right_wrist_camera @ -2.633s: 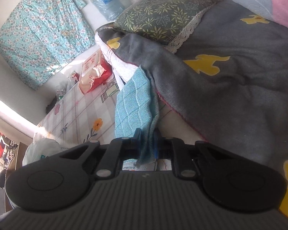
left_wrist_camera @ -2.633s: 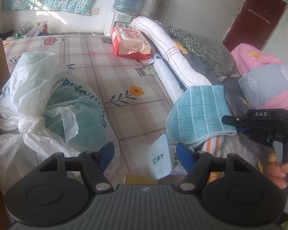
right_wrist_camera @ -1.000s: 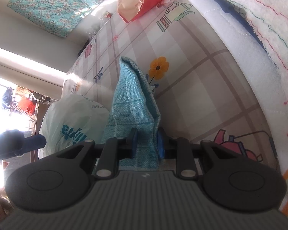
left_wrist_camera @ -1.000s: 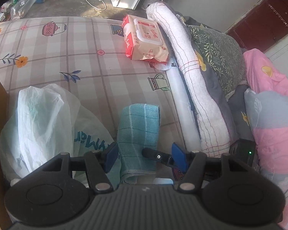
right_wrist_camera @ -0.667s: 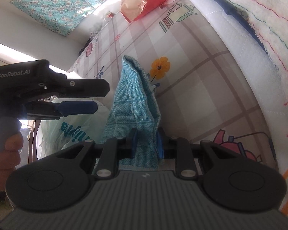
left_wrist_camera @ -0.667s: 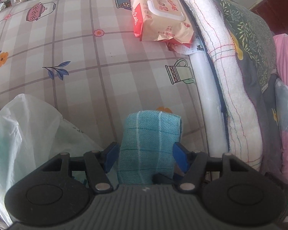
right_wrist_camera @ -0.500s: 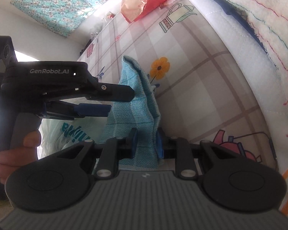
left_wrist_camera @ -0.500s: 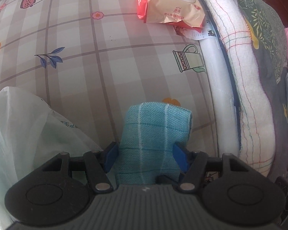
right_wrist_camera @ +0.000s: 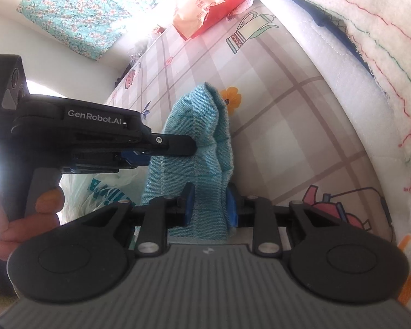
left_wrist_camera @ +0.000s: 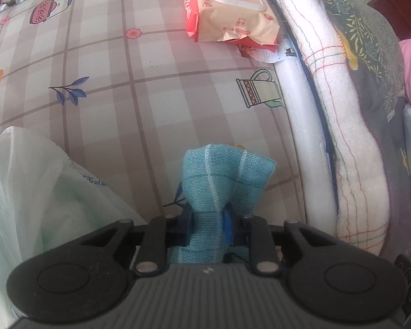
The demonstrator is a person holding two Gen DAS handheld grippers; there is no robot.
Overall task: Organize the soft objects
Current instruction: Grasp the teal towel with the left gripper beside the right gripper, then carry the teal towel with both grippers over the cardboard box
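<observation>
A teal checked cloth point(left_wrist_camera: 222, 175) hangs bunched above the checked table. My left gripper point(left_wrist_camera: 207, 218) is shut on it, the fabric pinched between the blue pads. My right gripper point(right_wrist_camera: 210, 205) is also shut on the same cloth point(right_wrist_camera: 202, 137), lower down. In the right wrist view the left gripper point(right_wrist_camera: 175, 148) comes in from the left, held by a hand, and clamps the cloth's side.
A white plastic bag point(left_wrist_camera: 35, 192) lies at the left. A pack of wet wipes point(left_wrist_camera: 227, 8) lies at the far side of the table. A rolled white blanket point(left_wrist_camera: 339, 115) and pillows run along the right edge.
My left gripper moved in around the hanging cloth and shut on it. My right gripper kept its hold and stayed in place.
</observation>
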